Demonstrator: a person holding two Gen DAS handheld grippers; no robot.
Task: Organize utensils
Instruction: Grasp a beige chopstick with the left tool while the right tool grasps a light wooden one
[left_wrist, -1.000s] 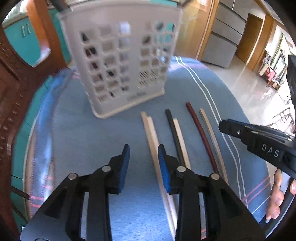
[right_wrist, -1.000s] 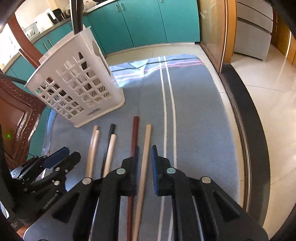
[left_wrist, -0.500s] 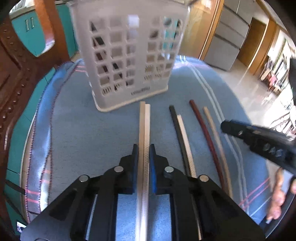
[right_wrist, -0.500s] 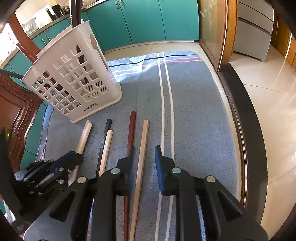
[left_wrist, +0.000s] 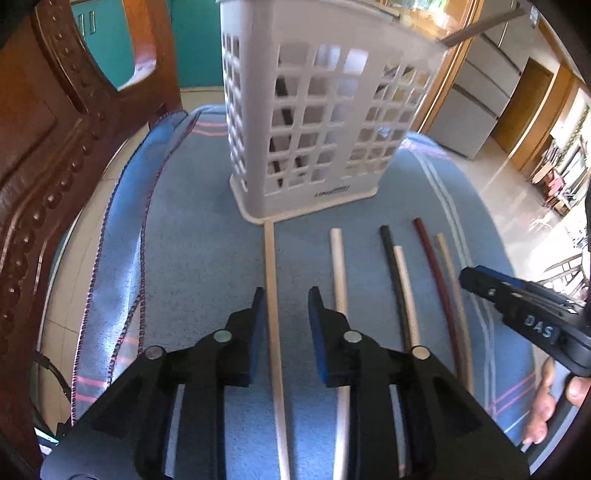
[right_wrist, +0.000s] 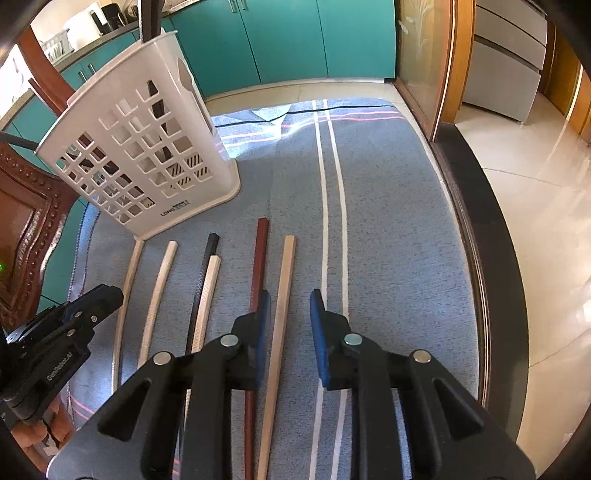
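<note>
Lying between the left gripper's (left_wrist: 283, 317) parted fingers: pale chopstick (left_wrist: 272, 295).

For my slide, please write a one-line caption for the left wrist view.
Open left claw straddles a pale chopstick touching the white basket; five more chopsticks lie on the blue cloth.

Both grippers are held low over the blue cloth (right_wrist: 388, 229), pointing forward. The left gripper (left_wrist: 284, 310) has its 2 blue-padded fingers (left_wrist: 257, 325) spread apart. The right gripper (right_wrist: 290, 314) also has its 2 fingers parted. At the cloth's right edge, bare fingertips (left_wrist: 543, 413) of the right hand grip its handle.
</note>
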